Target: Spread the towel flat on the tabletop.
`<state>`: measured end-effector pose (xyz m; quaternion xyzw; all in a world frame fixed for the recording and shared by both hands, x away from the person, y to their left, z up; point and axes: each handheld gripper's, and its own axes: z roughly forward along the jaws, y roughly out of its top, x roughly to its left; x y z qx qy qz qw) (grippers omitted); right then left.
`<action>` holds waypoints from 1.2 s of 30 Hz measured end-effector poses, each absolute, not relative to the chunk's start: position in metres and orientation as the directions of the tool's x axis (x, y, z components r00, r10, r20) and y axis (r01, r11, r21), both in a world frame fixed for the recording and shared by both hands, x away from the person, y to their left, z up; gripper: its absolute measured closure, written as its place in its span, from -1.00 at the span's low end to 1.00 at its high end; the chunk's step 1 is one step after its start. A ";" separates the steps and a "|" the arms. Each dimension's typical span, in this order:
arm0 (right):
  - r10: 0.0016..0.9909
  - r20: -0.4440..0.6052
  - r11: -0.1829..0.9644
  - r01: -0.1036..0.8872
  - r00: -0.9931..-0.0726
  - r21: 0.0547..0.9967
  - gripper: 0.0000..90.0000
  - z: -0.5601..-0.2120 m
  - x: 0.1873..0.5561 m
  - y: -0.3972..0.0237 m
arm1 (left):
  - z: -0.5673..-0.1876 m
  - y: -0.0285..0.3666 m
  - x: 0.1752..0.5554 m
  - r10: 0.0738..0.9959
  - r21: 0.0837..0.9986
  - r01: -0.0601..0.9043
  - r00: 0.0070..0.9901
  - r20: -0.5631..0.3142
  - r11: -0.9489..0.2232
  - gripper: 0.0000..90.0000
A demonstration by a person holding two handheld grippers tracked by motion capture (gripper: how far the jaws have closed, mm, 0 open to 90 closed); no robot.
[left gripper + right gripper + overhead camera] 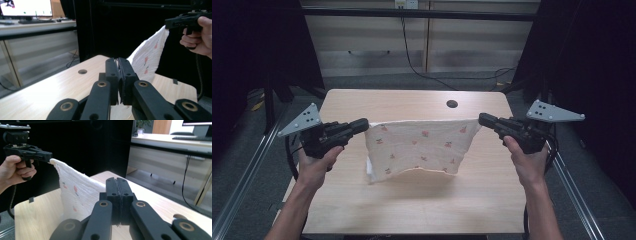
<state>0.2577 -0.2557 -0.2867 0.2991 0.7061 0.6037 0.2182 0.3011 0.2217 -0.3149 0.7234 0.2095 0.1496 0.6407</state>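
While the white rectangular cotton cloth with small red fruit prints (422,145) hangs stretched between the two tools, each black two-jaw gripper pinches one of its upper corners. The left gripper (362,125), held in the person's left hand (314,162), has its jaws pressed together on the cloth's near corner; in the left gripper view a thin white edge of fabric shows in the slit between the jaws (119,75), and the cloth (150,60) runs away from them up to the right gripper (170,23) at the far corner. The right gripper (484,119), held in the right hand (527,160), is likewise clamped tight on its corner, and its own view shows the jaws shut together (117,195) with the cloth (75,192) rising beyond them to the left gripper (47,157). Below both grippers the cloth drapes down, its top edge taut from jaw to jaw, its lower edge hanging close over the pale wooden tabletop (412,210). A round dark cable hole (452,104) lies in the table beyond the cloth, nearer the right gripper.
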 end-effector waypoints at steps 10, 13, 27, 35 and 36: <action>0.666 0.003 0.106 0.099 -0.746 0.989 0.98 -0.260 0.232 -0.254 | -0.291 0.227 0.288 0.473 0.994 0.058 0.881 -0.005 -0.098 0.94; 0.680 0.024 0.112 0.136 -0.733 0.984 0.98 -0.272 0.241 -0.255 | -0.308 0.221 0.303 0.488 0.985 0.124 0.871 -0.050 -0.120 0.94; 0.716 0.192 0.147 0.414 -0.671 0.898 0.98 -0.384 0.305 -0.256 | -0.416 0.208 0.356 0.589 0.905 0.376 0.784 -0.196 -0.199 0.94; 0.733 0.219 0.157 0.473 -0.644 0.867 0.98 -0.424 0.334 -0.252 | -0.444 0.205 0.373 0.625 0.867 0.440 0.752 -0.212 -0.236 0.93; 0.735 0.226 0.156 0.484 -0.639 0.861 0.98 -0.429 0.339 -0.252 | -0.447 0.205 0.376 0.627 0.863 0.448 0.747 -0.219 -0.233 0.93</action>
